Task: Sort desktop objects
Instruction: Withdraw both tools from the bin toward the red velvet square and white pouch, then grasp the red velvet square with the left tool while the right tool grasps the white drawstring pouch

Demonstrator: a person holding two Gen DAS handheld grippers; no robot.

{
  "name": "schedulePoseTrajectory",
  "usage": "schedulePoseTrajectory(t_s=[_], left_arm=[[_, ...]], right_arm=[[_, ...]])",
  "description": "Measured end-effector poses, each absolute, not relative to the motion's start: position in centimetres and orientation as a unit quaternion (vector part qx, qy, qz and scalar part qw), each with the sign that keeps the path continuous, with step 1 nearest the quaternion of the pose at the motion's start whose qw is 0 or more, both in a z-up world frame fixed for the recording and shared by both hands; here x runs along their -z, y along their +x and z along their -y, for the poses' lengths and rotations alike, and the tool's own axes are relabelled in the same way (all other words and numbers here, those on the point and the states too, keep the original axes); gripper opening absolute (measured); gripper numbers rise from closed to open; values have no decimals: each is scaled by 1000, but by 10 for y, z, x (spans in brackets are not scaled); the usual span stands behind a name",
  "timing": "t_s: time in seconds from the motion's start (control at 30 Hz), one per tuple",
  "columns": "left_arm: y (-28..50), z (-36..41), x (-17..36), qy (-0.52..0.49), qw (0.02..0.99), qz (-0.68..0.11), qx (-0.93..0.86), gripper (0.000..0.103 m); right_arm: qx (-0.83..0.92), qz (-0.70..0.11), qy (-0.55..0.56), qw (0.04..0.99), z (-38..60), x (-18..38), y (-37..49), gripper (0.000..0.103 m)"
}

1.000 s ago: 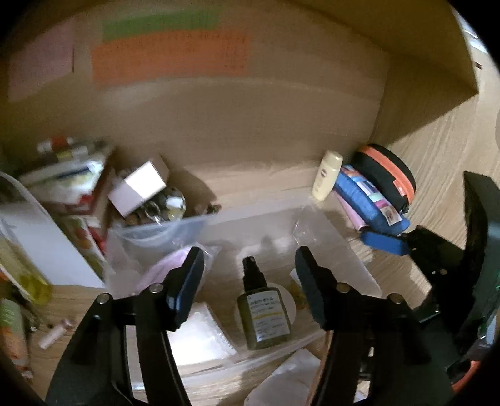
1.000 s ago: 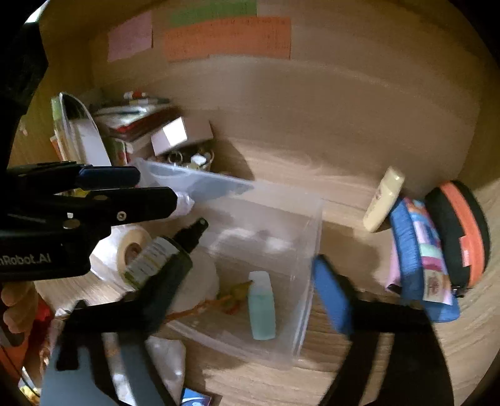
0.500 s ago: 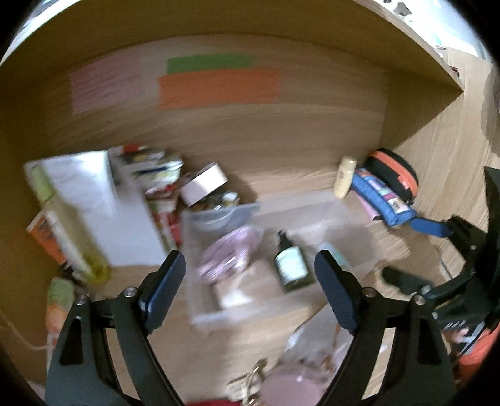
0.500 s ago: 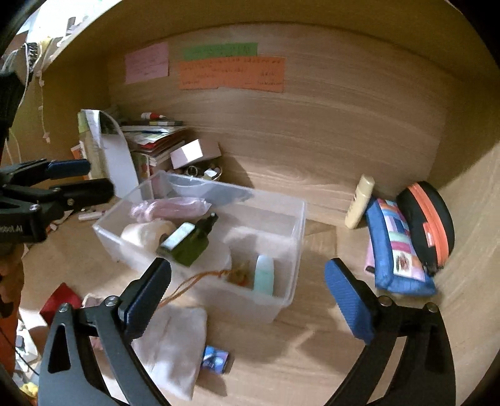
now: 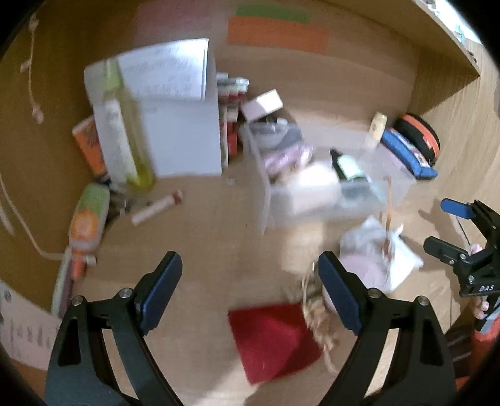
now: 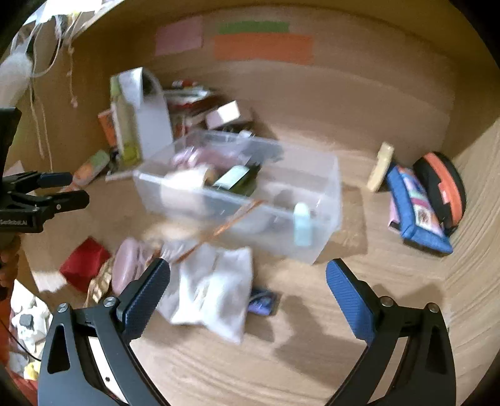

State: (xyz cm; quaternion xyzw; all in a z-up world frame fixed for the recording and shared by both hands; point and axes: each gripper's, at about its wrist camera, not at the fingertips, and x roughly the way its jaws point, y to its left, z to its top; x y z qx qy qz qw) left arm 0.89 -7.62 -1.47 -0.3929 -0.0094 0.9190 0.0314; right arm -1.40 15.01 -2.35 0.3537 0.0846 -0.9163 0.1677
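Both grippers empty, jaws spread wide. Left gripper [image 5: 250, 287] hovers over bare desk w/ red packet [image 5: 272, 340] just near of its fingers, approx. centred btwn them. Right gripper [image 6: 247, 287] sits above white pouch [image 6: 212, 293], near side of clear bin [image 6: 325, 200]. Red packet lies far left of right gripper, so left is prob. the nearer one. Long axis unclear, too blurred.

Pink [image 6: 178, 40], green [image 6: 253, 27] and orange paper notes [image 6: 263, 48] are stuck on the wooden back wall [image 6: 359, 81].
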Motion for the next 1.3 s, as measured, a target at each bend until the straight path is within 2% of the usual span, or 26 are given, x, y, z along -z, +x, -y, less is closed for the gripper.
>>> schedulePoseTrajectory(t_s=[0.53,0.77,0.9,0.97,1.07,1.1,1.23,1.3], left_arm=[[35,53,69,-455,67,1,-888,89],[18,52,85,-477,75,3,-876,90],[15,57,86,-469,71,15,-880,90],[16,57,86,-463,64,13,-884,86],[16,57,87,-455,56,1,-889,79],[17,57,86,-452,57,0,-890,74],[17,61,84,-445,57,5,-894,48],[17,64,84,-443,57,9,-895,42]], right_arm=[[882,-125,415,186,-114,65,-25,100],[872,-117,435,189,-110,74,-44,100],[856,-80,464,212,-114,82,-59,98],[853,-64,469,221,-117,83,-65,98],[850,-56,471,229,-120,85,-68,80],[851,-62,468,229,-119,84,-67,71],[855,-75,459,229,-119,84,-64,54],[857,-70,457,228,-122,82,-65,49]])
